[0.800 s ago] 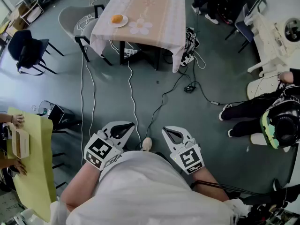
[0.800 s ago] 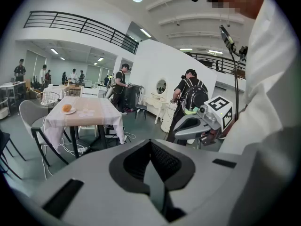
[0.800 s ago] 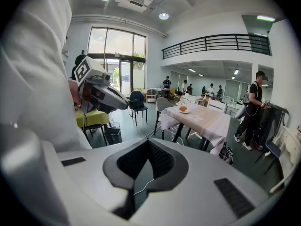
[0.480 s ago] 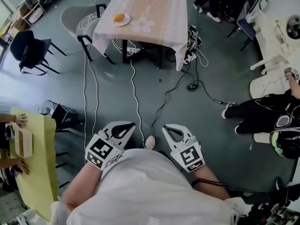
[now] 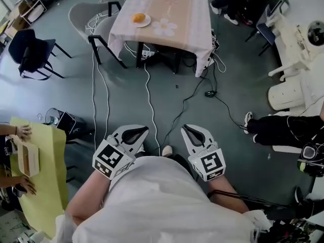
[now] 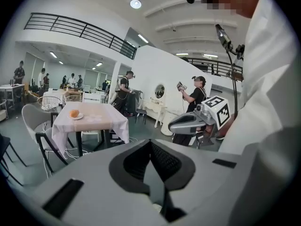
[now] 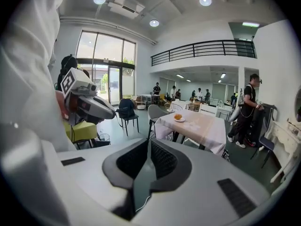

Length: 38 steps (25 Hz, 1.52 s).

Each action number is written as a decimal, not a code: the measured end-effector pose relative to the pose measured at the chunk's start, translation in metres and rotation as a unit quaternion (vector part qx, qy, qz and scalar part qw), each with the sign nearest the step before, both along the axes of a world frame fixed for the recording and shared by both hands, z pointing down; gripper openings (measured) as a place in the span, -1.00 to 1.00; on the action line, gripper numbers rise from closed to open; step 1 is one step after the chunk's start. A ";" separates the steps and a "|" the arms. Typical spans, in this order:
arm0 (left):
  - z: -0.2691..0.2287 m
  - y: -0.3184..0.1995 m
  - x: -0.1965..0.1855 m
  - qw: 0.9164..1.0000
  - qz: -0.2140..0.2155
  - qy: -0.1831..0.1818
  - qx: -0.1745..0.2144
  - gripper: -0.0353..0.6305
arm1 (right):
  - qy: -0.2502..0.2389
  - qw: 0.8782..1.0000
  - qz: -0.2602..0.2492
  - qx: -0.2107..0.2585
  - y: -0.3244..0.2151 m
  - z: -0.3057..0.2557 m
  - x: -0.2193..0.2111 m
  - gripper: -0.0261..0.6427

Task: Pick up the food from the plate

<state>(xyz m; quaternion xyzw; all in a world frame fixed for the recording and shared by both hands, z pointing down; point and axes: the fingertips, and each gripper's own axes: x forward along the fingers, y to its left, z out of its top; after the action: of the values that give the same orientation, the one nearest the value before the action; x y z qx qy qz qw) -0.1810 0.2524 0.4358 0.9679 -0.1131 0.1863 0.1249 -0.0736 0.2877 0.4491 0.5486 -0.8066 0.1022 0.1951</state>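
Food (image 5: 138,17) on plate (image 5: 147,21), table (image 5: 174,11)

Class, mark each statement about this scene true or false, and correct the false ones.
1. The food lies on the plate. True.
2. The left tool grips the food. False: it is shut on nothing, far from the table.
3. The right tool stands wide open. False: it is shut and empty.
4. A cloth covers the table. True.
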 end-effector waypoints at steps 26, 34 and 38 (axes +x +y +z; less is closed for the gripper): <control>0.018 -0.256 0.031 0.995 -0.077 -0.050 0.031 -0.42 | -0.011 0.996 -0.086 -0.015 -0.237 0.001 0.026 -0.52; 0.020 -0.362 0.094 0.991 -0.102 -0.075 0.029 -0.29 | -0.014 0.997 -0.076 -0.021 -0.297 0.015 0.119 -0.52; 0.033 -0.408 0.109 0.988 -0.097 -0.110 0.047 -0.24 | -0.021 0.998 -0.054 -0.024 -0.314 0.019 0.146 -0.52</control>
<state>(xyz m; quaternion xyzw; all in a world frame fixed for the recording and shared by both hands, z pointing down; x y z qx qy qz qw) -0.0718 -0.1558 0.4684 0.9308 -0.2283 0.2731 0.0832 0.0721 -0.0265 0.4677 0.4967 -0.8365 0.1224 0.1964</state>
